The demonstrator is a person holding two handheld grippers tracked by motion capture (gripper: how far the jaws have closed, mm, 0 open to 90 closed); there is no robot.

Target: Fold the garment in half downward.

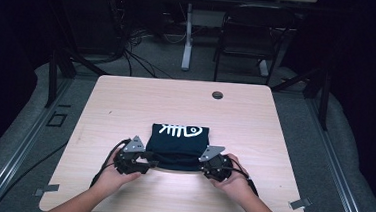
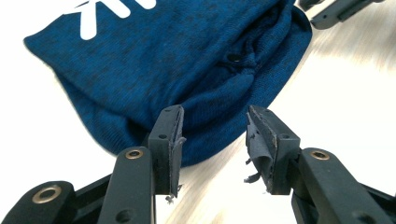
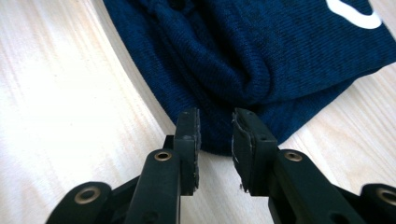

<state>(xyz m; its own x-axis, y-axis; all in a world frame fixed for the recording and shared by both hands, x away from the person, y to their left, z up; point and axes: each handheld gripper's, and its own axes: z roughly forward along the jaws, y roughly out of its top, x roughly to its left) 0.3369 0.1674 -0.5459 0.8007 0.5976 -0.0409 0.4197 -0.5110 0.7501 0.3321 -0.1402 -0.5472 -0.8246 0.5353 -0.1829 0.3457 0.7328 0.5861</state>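
Observation:
A folded dark blue knit garment [image 1: 179,143] with a white fish-bone print lies on the wooden table [image 1: 126,101], a little nearer than its middle. My left gripper [image 1: 150,161] sits at the garment's near left corner, my right gripper [image 1: 203,166] at its near right corner. In the left gripper view the jaws [image 2: 215,135] stand apart, and the rounded fold of the garment [image 2: 187,70] lies just beyond the tips, untouched by the pads. In the right gripper view the jaws [image 3: 215,135] show a clear gap, with the garment's edge [image 3: 243,60] right at the tips.
A round cable hole [image 1: 217,95] sits in the table's far side. Behind the table are a black chair [image 1: 251,35], a white desk leg [image 1: 187,41] and floor cables [image 1: 130,47]. Bare wood surrounds the garment on all sides.

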